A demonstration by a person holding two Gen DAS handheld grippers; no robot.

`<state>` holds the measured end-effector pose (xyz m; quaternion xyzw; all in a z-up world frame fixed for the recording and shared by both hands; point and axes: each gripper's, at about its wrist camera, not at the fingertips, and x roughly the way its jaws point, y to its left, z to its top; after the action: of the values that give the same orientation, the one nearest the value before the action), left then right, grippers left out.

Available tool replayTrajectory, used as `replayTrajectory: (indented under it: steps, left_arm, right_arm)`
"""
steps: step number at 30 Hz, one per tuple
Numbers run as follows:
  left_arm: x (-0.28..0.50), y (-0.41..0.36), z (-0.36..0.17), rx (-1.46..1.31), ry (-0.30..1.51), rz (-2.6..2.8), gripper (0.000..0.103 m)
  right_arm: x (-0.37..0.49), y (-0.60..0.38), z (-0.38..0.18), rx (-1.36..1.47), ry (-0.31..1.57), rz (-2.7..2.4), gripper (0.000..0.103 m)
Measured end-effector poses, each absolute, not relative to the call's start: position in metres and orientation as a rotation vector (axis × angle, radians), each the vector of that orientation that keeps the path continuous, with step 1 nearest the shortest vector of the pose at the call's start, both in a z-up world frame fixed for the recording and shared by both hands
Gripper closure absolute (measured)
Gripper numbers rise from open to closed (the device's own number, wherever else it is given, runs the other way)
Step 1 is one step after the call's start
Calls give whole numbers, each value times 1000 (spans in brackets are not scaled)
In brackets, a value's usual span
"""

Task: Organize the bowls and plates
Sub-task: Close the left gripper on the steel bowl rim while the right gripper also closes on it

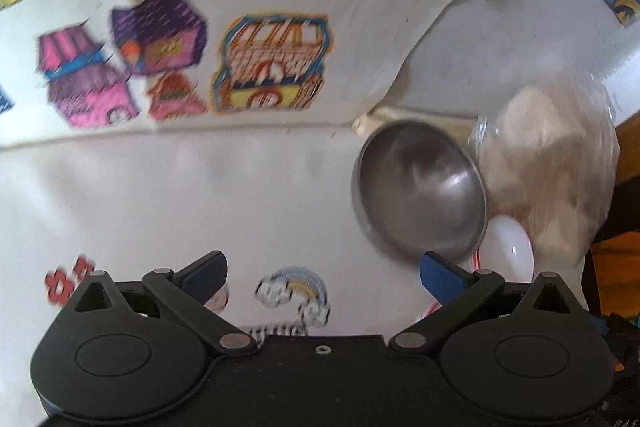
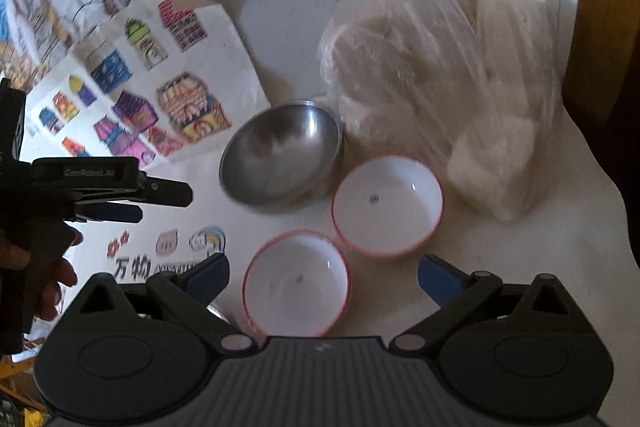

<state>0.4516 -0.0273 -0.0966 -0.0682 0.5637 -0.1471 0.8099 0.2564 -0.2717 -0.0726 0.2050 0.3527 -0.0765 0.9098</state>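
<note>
Steel bowl (image 2: 282,157) and two white bowls (image 2: 387,205) (image 2: 296,283) look empty; both grippers' (image 1: 323,269) (image 2: 323,273) fingers apart.

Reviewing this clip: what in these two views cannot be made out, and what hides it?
- Left wrist view: white bowl mostly hidden behind the steel bowl and a finger of the left gripper.
- Right wrist view: near white bowl, its lower rim covered by the right gripper body.
- Both views: contents of the plastic bag blurred, unidentifiable.
- Small mark in the far white bowl: too small to read.
</note>
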Motion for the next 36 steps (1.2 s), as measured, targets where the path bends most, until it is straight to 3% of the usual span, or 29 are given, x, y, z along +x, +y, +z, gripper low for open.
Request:
replayTrajectory:
  steps: [17,25,28,30,34,36]
  left_arm:
    - [499,-62,-120,-98,1248,-306,2]
    - [505,-73,-130,-98,1249,-300,26]
    - [504,-76,-132,-112,1254,-316,40]
    - [503,-77,-133,-120,1256,-324,56]
    - [501,-79,-134,-131,1258,-331,68]
    - [500,-78,-134,-132,1262,-336,77]
  right_arm:
    - [326,-283,-74,343,726,-127,19]
    - [344,-281,-81,305,750,-135,42]
    - [349,-280,-83,300,756,-135,47]
    - [351,-280,-84,300,761,-134,54]
    - [353,-281,-87,303,754,-149,71]
    - [355,-283,-88,316,754,-150,71]
